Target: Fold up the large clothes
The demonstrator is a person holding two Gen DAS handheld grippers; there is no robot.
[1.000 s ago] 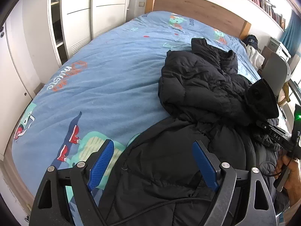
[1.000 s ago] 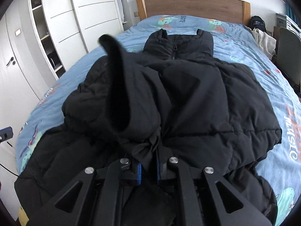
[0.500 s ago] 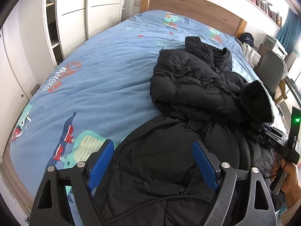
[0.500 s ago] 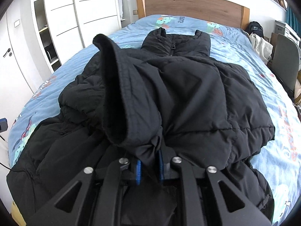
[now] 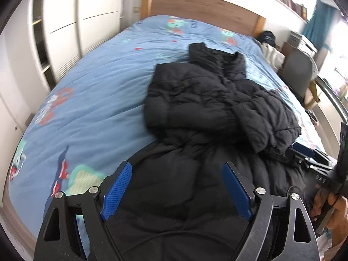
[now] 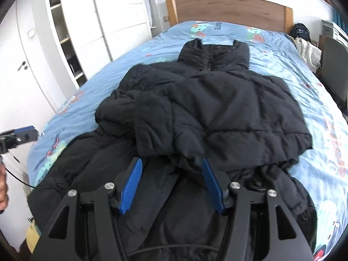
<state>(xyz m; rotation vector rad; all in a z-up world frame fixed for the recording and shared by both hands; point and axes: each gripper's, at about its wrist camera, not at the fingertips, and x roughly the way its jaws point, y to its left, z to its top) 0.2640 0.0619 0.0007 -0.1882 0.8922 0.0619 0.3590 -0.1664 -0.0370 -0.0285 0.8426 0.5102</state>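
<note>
Down low, the right gripper (image 6: 171, 182) has its jaws opening, blue pads clear of the fabric, above the black puffer jacket (image 6: 217, 108). Left gripper (image 5: 177, 187) hangs wide, gripping nothing, over the hem. Jacket lies sleeves folded in on the blue duvet (image 5: 97, 91), collar toward the wooden headboard (image 6: 228, 10).

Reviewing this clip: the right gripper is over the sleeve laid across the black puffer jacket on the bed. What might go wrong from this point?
1. The sleeve lies bunched and puffy across the jacket; as the right gripper opens with nothing pinched, the sleeve may spring back.
2. The jacket's lower part overhangs the bed near edge and might slide off.
3. A cable trails by the hem and could snag.
</note>
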